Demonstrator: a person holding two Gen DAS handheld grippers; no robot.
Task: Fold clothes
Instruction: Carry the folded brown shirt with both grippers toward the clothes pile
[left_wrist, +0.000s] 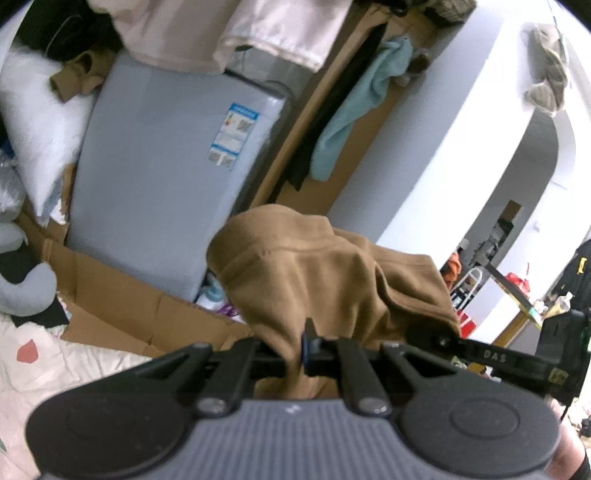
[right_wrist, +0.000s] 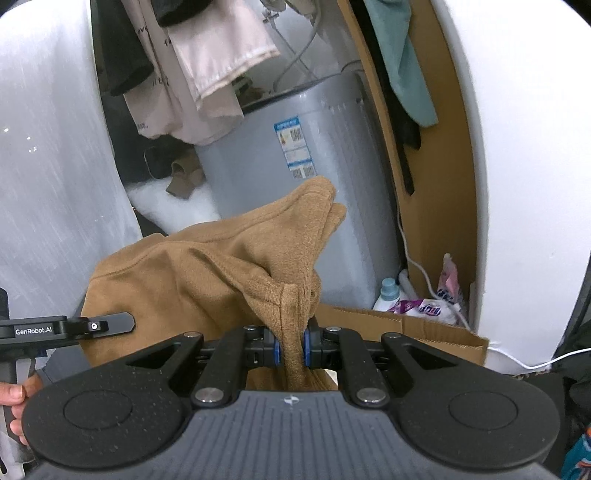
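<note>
Brown fleece garment (left_wrist: 314, 266) held aloft, slung between left gripper (left_wrist: 308, 349) and right gripper (right_wrist: 291, 349), each pinching bunched fabric. Soft, limp, probably light; hemmed edges likely best hold.

A: What colour is the garment (left_wrist: 314, 266)?

B: Plain camel brown, no pattern.

A: The pads pinching it?

B: Blue, on the black right gripper (right_wrist: 291, 350). The left gripper (left_wrist: 308, 349) is black too.

A: Behind?

B: A grey-blue washing machine (right_wrist: 295, 155) with a blue-and-white label (right_wrist: 295, 147), a teal towel (left_wrist: 354, 107), and brown cardboard (left_wrist: 122, 306).

A: The bedding (left_wrist: 40, 369)?

B: Pale pink with coral spots.
</note>
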